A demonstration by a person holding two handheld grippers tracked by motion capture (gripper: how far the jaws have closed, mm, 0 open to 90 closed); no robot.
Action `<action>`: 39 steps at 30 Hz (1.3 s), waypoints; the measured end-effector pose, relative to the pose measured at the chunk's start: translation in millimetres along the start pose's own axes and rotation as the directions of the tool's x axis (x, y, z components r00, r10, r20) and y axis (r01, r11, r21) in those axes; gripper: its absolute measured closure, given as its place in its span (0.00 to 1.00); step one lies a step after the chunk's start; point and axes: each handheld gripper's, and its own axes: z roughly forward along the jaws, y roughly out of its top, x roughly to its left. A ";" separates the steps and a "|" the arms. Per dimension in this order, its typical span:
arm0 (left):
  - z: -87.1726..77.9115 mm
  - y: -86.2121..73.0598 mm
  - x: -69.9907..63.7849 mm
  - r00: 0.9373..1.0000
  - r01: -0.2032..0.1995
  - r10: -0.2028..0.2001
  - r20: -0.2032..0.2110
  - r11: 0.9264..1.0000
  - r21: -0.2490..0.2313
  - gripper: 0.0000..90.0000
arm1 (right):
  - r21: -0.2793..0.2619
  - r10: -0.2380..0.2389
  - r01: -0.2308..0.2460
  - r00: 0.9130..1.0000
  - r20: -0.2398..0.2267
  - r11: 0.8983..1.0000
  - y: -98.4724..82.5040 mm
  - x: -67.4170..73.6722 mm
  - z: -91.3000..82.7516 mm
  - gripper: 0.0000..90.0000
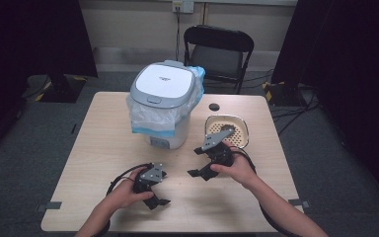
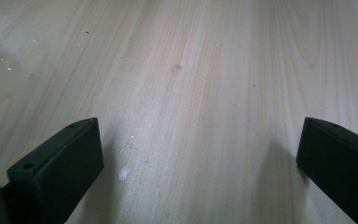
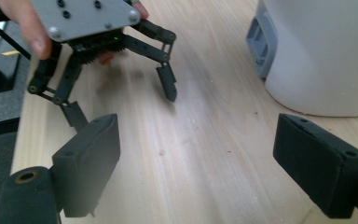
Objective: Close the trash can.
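My left gripper (image 1: 164,187) rests low over the wooden table (image 1: 103,148) near its front edge, held in a hand, jaws open and pointing right. In the left gripper view my left gripper (image 2: 200,154) has bare wood between its jaws. My right gripper (image 1: 195,161) hovers right of centre, pointing left toward the other one, jaws open with nothing between them. From the right gripper view my right gripper (image 3: 196,154) looks at the open left gripper (image 3: 123,105) a short way off.
A white lidded bin (image 1: 165,103) lined with a pale blue bag stands mid-table, and its base (image 3: 326,51) is close on the right in the right gripper view. A cream perforated basket (image 1: 239,129) sits behind my right hand. A black chair (image 1: 219,54) stands beyond the table.
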 end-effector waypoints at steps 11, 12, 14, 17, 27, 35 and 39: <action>0.0 0.0 0.0 1.000 0.000 0.000 0.000 1.000 0.000 0.00 | -0.004 -0.005 0.005 0.998 -0.059 1.000 -3.9 12.3 3.1 0.16; 0.0 0.0 0.0 1.000 0.000 0.000 0.000 1.000 0.001 0.00 | -0.003 -0.005 0.005 0.998 -0.062 1.000 -5.1 12.8 3.9 0.16; 0.0 0.0 0.0 1.000 0.000 0.000 0.001 1.000 0.000 0.00 | -0.001 0.001 -0.001 0.998 -0.068 1.000 -9.0 14.3 6.3 0.16; 0.0 0.0 0.0 1.000 0.000 0.000 -0.001 1.000 0.000 0.00 | 0.003 0.012 -0.012 0.997 -0.075 1.000 -14.6 15.4 9.3 0.16; 0.0 0.0 0.0 1.000 0.000 0.000 -0.001 1.000 0.000 0.00 | 0.010 0.037 -0.036 0.995 -0.098 0.999 -31.5 20.5 19.1 0.16; 0.0 0.0 0.0 1.000 0.000 0.000 0.000 1.000 0.000 0.00 | 0.019 0.051 -0.049 0.992 -0.115 0.999 -43.4 24.7 27.3 0.16; 0.0 0.0 0.0 1.000 0.000 0.000 -0.001 1.000 0.000 0.00 | 0.041 0.053 -0.049 0.993 -0.104 0.998 -49.7 26.9 32.5 0.16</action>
